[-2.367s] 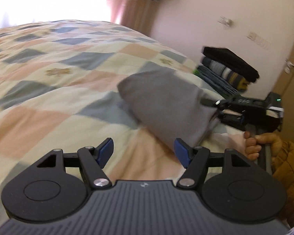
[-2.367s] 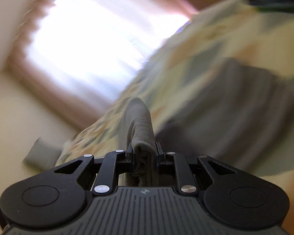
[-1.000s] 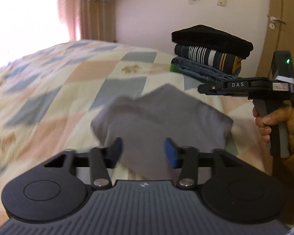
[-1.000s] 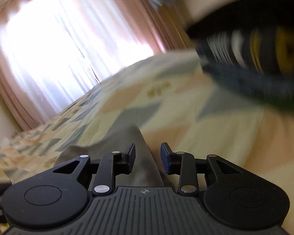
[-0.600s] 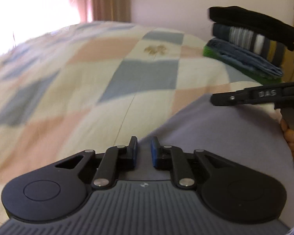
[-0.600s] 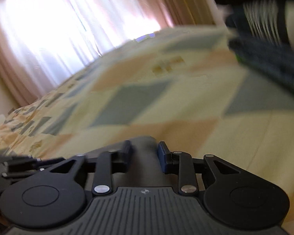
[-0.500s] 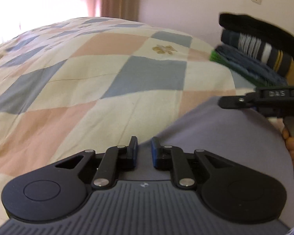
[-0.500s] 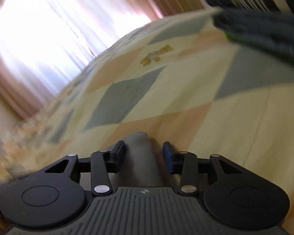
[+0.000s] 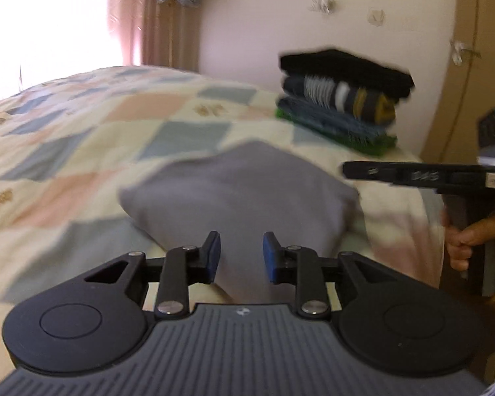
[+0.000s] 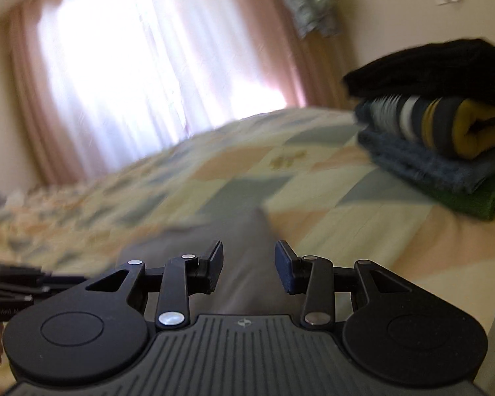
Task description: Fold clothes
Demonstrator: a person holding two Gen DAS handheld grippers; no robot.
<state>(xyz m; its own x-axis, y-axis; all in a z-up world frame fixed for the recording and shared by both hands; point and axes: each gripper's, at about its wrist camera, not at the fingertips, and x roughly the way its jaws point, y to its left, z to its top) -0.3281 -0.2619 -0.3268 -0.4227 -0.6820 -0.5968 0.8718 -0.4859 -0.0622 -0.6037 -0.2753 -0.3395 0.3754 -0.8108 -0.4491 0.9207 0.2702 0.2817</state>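
Both the left gripper (image 9: 240, 253) and right gripper (image 10: 248, 262) hang open-jawed over the near edge of the folded grey shirt (image 9: 237, 188) on the bed (image 9: 82, 138).

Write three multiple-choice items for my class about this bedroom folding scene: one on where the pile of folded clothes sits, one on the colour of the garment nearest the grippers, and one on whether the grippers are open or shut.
1. Where is the pile of folded clothes?
A. On the bed's far corner, near the wall
B. On the floor
C. On a chair

2. What colour is the folded garment lying on the quilt?
A. Red
B. Grey
C. White

3. How do the left gripper and right gripper stand?
A. Both shut on cloth
B. One open, one shut
C. Both open, holding nothing

Answers: 1 A, the pile rests on the quilt by the wall; 2 B, the cloth is plain grey; 3 C, each wrist view shows a clear gap between the fingers, with the garment lying free beneath.
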